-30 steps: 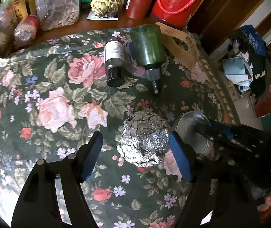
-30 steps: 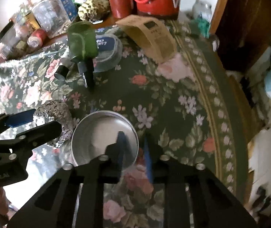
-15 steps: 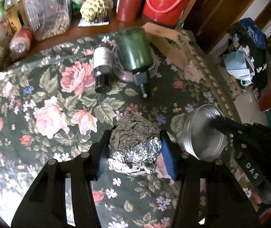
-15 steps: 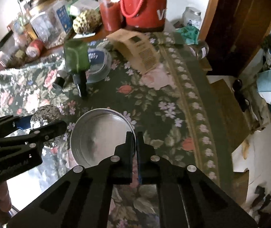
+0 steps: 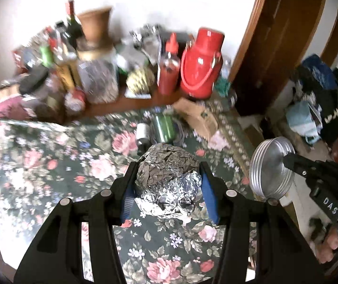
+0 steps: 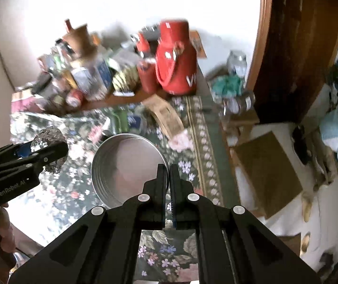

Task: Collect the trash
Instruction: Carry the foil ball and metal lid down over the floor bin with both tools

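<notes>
Clamping a crumpled ball of aluminium foil (image 5: 169,177) between its two blue pads, the left gripper (image 5: 166,184) holds the ball clear above the floral tablecloth (image 5: 50,165), roughly over the middle of the tabletop. The foil fills the gap between the pads, pressed by both sides, with a loose silver flap hanging from its underside. In the right wrist view the same ball (image 6: 50,137) shows at the far left, pinched in the left gripper (image 6: 43,151), with part of a hand (image 6: 5,227) below it.

The right gripper (image 6: 166,172) has its jaws drawn tight together on the rim of a round metal tin lid (image 6: 126,163), one finger inside the rim and one outside. The lid is off the cloth and tipped so that its hollow side faces this camera. From the left wrist view the lid (image 5: 270,165) shows its ridged outer face, beyond the tabletop's right edge, with the right gripper (image 5: 289,161) biting its rim.

On the cloth toward the far edge lie a green glass bottle (image 5: 163,127) on its side and a small dark bottle (image 5: 142,135) just beside it, with a brown paper bag (image 5: 199,118) near the far right corner. Behind them, along the far edge, stand a red jug with a rope handle (image 5: 202,64), a red sauce bottle (image 5: 169,71) and a blurred cluster of jars and bottles (image 5: 74,71).
</notes>
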